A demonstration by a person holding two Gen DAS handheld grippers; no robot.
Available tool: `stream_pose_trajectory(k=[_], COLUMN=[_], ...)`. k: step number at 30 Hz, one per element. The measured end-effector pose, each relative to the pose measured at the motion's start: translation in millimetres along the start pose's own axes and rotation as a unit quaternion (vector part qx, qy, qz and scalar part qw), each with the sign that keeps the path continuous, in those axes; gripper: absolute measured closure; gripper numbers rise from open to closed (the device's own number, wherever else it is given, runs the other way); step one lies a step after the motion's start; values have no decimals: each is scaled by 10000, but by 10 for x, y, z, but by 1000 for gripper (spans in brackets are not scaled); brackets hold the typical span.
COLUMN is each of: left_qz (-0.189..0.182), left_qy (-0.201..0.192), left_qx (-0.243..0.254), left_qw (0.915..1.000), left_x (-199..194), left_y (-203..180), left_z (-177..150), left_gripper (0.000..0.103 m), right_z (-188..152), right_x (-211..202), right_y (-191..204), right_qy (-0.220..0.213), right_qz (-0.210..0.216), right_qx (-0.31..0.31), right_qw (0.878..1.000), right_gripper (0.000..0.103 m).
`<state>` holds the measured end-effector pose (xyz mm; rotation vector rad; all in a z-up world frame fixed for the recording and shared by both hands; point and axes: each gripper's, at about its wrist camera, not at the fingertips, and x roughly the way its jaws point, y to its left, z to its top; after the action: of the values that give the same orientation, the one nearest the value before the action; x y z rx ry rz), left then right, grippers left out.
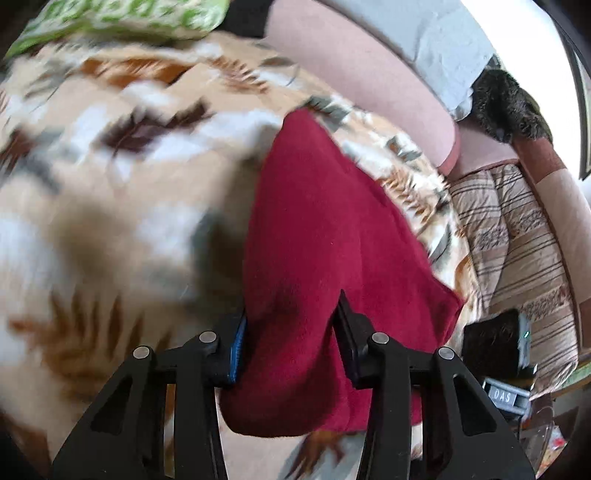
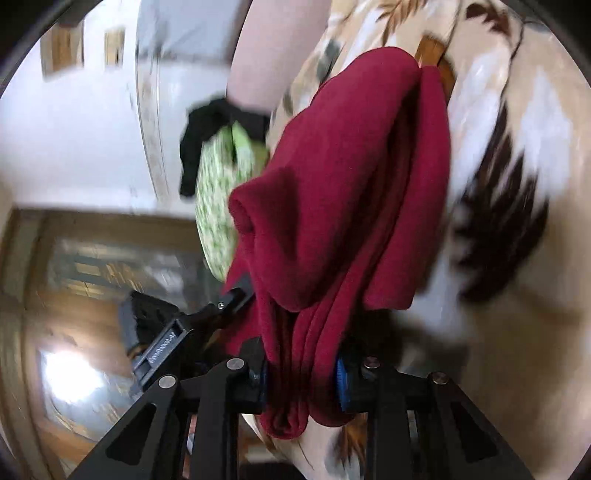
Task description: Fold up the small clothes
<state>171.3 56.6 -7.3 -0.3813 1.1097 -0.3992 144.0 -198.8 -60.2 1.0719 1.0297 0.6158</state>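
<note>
A dark red fleece garment [image 1: 317, 236] hangs stretched over a beige leaf-patterned blanket [image 1: 110, 192]. My left gripper [image 1: 291, 343] is shut on one edge of it; red cloth fills the gap between the jaws. In the right wrist view the same red garment [image 2: 351, 192] is bunched in folds, and my right gripper [image 2: 301, 373] is shut on its lower bunched edge. The left gripper [image 2: 207, 321] shows there too, clamped on the garment's left side. The blanket [image 2: 509, 155] lies behind the cloth.
A green-patterned pillow [image 1: 122, 18] lies at the blanket's far edge, also seen in the right wrist view [image 2: 218, 206] with black cloth [image 2: 207, 133] by it. A pink bolster [image 1: 354, 62], a striped cover [image 1: 517, 236] and a dark furry thing [image 1: 506, 107] are at right.
</note>
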Motion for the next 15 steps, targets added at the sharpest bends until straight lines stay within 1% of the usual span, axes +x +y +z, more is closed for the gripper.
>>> stream_pose_trajectory(k=[2, 3, 5, 6, 7, 8, 9, 11, 12, 13, 14, 15], left_qz=[-19, 50, 87, 131, 195, 250, 263, 237, 260, 321, 469, 632], left_qy=[-12, -24, -20, -20, -29, -13, 27, 35, -32, -196, -465, -806], left_qx=[118, 220, 384, 534, 609, 583, 470, 240, 175, 173, 239, 359], left_qw=[9999, 9997, 9992, 9985, 9979, 9980, 9985, 9994, 9995, 9991, 9975, 9941], left_x=[27, 40, 29, 25, 31, 47, 63, 25, -50, -155, -293, -436], left_y=[8, -19, -98, -141, -156, -151, -124, -86, -83, -91, -121, -160], left_z=[-156, -209, -241, -252, -269, -288, -299, -286, -272, -257, -243, -224], left_gripper=[59, 57, 55, 52, 49, 47, 47, 47, 47, 47, 47, 47], right_z=[-111, -145, -171, -184, -172, -179, -182, -157, -193, -211, -264, -319], right_x=[20, 14, -15, -37, -65, -78, -88, -139, -174, -237, -306, -414], right_y=[-15, -22, -20, 5, 30, 57, 85, 133, 203, 309, 470, 600], right_qy=[116, 124, 103, 19, -50, -121, -181, -300, -402, -555, -842, -1170], right_qz=[-637, -932, -1187, -1314, -1449, -1589, -1720, -2001, -2163, -2345, -2528, -2637], right_qx=[-252, -383, -478, -566, -672, -794, -897, -1090, -1205, -1408, -1734, -2076], right_qw=[9976, 9948, 9917, 9897, 9871, 9840, 9808, 9732, 9680, 9603, 9481, 9347], right_gripper=[78, 78, 77, 77, 72, 69, 64, 59, 58, 58, 58, 58])
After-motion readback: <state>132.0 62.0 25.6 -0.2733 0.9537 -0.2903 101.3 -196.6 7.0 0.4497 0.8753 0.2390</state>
